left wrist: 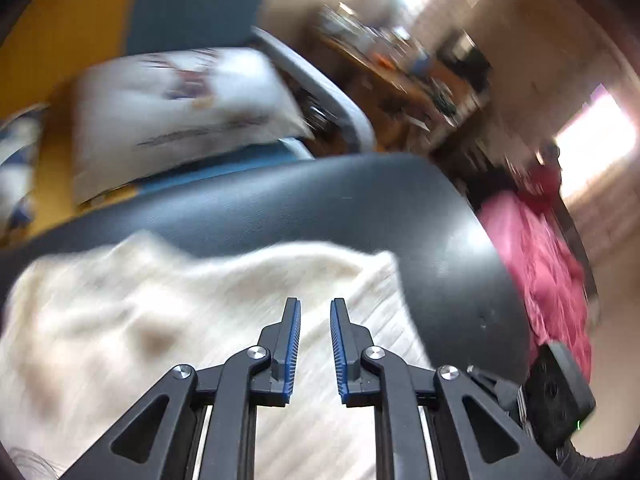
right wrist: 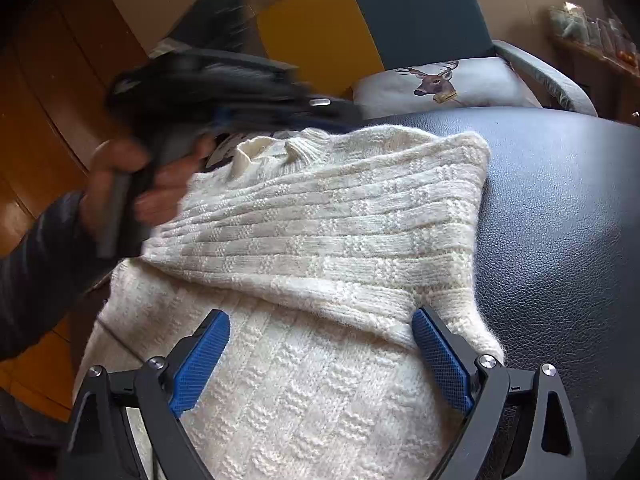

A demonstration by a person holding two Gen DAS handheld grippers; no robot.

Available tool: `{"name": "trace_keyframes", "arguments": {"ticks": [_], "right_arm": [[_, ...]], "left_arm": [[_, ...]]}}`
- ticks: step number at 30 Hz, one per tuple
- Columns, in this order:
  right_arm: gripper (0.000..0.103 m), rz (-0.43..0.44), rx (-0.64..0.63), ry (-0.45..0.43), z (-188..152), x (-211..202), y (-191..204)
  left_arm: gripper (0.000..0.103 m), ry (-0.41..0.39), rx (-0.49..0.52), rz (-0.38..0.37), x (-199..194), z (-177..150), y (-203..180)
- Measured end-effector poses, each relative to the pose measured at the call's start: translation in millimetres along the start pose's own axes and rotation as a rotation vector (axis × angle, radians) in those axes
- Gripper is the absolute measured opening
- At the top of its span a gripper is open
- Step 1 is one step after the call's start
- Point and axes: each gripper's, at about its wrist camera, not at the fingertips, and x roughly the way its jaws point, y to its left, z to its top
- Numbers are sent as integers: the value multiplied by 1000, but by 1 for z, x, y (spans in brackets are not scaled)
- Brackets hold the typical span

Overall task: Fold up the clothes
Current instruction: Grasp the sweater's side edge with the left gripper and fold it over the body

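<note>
I see my right hand-held gripper [right wrist: 320, 356] spread wide over the cream sweater [right wrist: 320, 240] on the black worktop [right wrist: 560, 200], my left hand-held gripper [left wrist: 314, 306] slightly parted, empty above it.

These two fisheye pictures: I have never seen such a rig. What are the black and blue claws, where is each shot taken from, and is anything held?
No robot here: a person holds a two-finger tool in each hand, each with a camera looking along its fingers. The left gripper has a narrow gap with nothing in it. The right gripper is wide open over a cream knitted sweater, partly folded on a black padded surface. The right view also shows the person's left hand. Behind is a deer cushion.
</note>
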Motion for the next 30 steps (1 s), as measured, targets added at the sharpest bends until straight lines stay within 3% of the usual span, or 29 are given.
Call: {"name": "trace_keyframes", "arguments": {"ticks": [5,11,14,18,21,24,26,28,30], "right_arm": [[95,-59,-44,-1,11,-1,17],[102,-106,-81,-34,38,-7,46],[102,-145,-131,21,54,20,69],[102,-272,-141,169,46,68,74],[103,-308,-139,169,35,76,71],[103,-310,-116,158,36,68,71],[103,-297,-105,128,38,60,76],[103,-241,-91,92,40,53,87],[103,-202,-93,76,40,55,104]], "left_arm": [[14,-50,-177,119,-58,-66,64],[13,-127,-238,250,-99,-112,109],[13,-129,-244,264,-96,-121,126],[11,-151,-213,290,-94,-127,133],[11,-172,-309,220,-116,-135,138],[15,-247,-485,60,-154,-164,157],[17,-316,-659,-43,-184,-200,181],[18,-403,-799,-66,-219,-244,204],[19,-493,-926,-40,-258,-294,226]]}}
